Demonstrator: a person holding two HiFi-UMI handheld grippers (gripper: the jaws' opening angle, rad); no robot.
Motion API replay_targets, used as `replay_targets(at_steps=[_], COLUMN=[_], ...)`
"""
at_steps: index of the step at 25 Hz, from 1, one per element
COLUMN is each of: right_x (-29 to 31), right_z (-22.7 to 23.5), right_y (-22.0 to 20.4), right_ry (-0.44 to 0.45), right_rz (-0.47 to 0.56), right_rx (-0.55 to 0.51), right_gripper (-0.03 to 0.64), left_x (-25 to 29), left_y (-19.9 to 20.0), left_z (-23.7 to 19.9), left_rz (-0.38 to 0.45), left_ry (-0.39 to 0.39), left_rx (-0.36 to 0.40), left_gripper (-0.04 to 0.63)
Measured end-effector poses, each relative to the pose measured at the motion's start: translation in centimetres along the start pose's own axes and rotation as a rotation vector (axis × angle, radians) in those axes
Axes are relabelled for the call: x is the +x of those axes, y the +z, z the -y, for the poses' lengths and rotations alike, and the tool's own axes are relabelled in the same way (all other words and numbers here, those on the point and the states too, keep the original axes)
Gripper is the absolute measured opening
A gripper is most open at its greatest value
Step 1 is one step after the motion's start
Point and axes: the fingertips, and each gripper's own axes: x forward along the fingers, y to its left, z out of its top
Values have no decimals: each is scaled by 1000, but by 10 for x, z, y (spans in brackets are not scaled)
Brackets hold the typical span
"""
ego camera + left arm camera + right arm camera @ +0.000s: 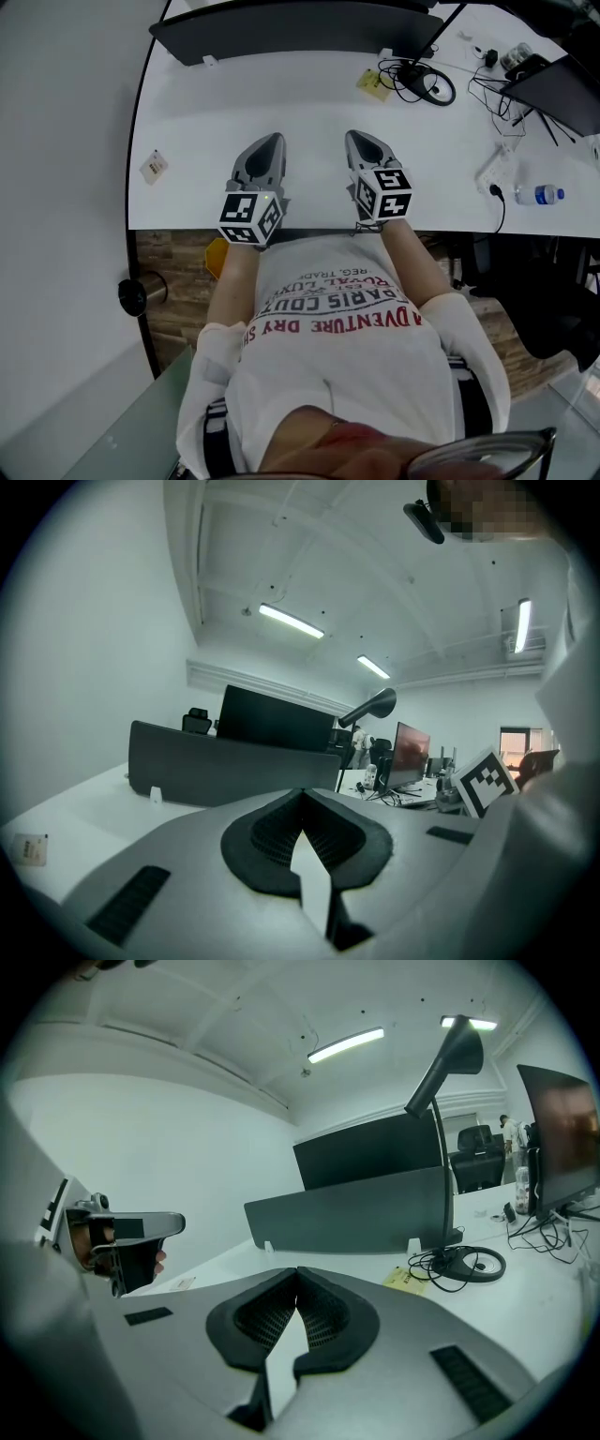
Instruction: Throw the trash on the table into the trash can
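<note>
Left gripper and right gripper – both clenched, empty – sit side by side over the table's near edge; wrapper by its left edge.

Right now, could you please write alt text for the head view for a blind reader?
A person's grey left gripper and right gripper, both shut and empty, point side by side across the near edge of a white table. A small paper packet lies to their left; a crumpled yellow paper lies farther back beside black cables.
</note>
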Motion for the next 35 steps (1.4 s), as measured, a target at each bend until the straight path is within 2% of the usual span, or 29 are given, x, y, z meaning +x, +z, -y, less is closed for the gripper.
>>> replay_targets(at_steps=[6, 10, 12, 16, 19, 23, 24, 25, 26, 32, 35], right_x=[9, 31, 44, 77, 100, 130, 139, 150, 161, 209, 222], right_z=[16, 41, 56, 90, 117, 159, 169, 177, 185, 211, 222], right_y=[-13, -19, -15, -7, -14, -29, -33, -37, -43, -78, -92], right_ry=[-31, -59, -71, -107, -126, -179, -190, -194, -195, -208, -256], right_rz=[-36, -76, -90, -131, -184, -237, -252, -272, -295, -411, -454], right_rx=[-16, 37, 63, 37, 28, 71, 78, 82, 85, 32, -6], right_gripper=[26, 26, 26, 26, 28, 29, 59, 146, 181, 206, 229], left_x=[5, 26, 42, 86, 125, 168, 179, 189, 200, 245, 253], left_y=[-17, -28, -34, -41, -49, -65, -68, -71, -74, -101, -115], left_z=[0, -6, -7, -18, -27, -29, -31, -34, -38, -57, -63], left_rz=[-57, -96, -120, -153, -175, -222, -228, -232, -237, -293, -322], left_ry=[-2, -21, -44, -75, -92, -129, -136, -140, -142, -140, -153], left_rx=[-2, -6, -6, -32, -38, -22, -25, -32, -41, -56, -81], left_gripper=[23, 23, 23, 23, 23, 23, 23, 23, 23, 23, 23])
